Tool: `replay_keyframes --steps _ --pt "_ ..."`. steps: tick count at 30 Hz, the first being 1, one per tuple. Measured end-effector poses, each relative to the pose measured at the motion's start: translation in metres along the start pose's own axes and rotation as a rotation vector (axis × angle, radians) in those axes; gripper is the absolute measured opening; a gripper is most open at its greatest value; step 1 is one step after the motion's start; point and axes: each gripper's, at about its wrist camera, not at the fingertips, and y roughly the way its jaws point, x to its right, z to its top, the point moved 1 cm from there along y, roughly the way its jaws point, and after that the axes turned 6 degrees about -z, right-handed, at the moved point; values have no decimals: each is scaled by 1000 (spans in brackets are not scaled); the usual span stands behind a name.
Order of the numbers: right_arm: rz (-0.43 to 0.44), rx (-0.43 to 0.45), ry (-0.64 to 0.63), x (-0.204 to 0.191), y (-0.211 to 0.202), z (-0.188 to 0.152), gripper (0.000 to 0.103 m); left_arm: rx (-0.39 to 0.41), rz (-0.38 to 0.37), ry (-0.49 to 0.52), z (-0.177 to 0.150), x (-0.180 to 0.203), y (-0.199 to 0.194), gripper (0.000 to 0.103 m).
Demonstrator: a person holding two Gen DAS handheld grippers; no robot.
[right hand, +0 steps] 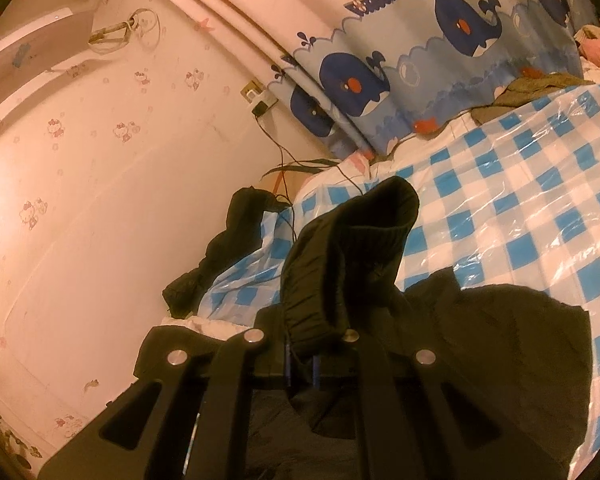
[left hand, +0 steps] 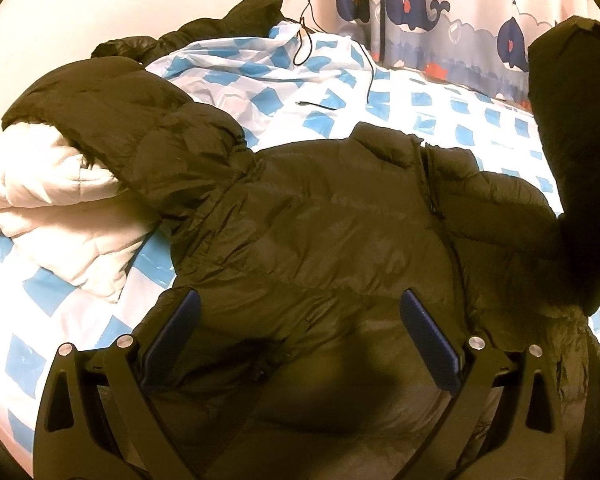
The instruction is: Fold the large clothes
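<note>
A dark olive puffer jacket point(left hand: 320, 232) lies spread front-up on the bed, collar toward the far side. My left gripper point(left hand: 300, 320) hovers open above its lower front, blue pads wide apart with nothing between them. The jacket's right sleeve point(left hand: 572, 168) rises off the bed at the right edge of the left wrist view. In the right wrist view my right gripper point(right hand: 302, 364) is shut on that sleeve just below its ribbed cuff point(right hand: 364, 220), which stands up past the fingers. The jacket body point(right hand: 480, 340) lies beneath it.
A blue-and-white checked plastic sheet point(left hand: 440, 112) covers the bed. A white quilt point(left hand: 52, 208) lies under the jacket's left sleeve. Another dark garment point(left hand: 220, 20) sits by the wall, near a black cable point(left hand: 308, 40). A whale-print curtain point(right hand: 440, 60) hangs behind.
</note>
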Motion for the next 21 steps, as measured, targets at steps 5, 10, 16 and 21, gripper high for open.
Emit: replay_keyframes --steps 5,10,16,21 --pt "7 -15 6 0 11 -8 8 23 -26 -13 2 -2 -5 96" --pt "12 -36 7 0 25 -18 8 55 -53 -19 3 -2 -13 96" --pt "21 -59 18 2 43 -29 8 76 -74 -26 4 -3 -17 96" --pt "21 -79 8 0 56 -39 8 92 -93 -37 3 -4 -22 96"
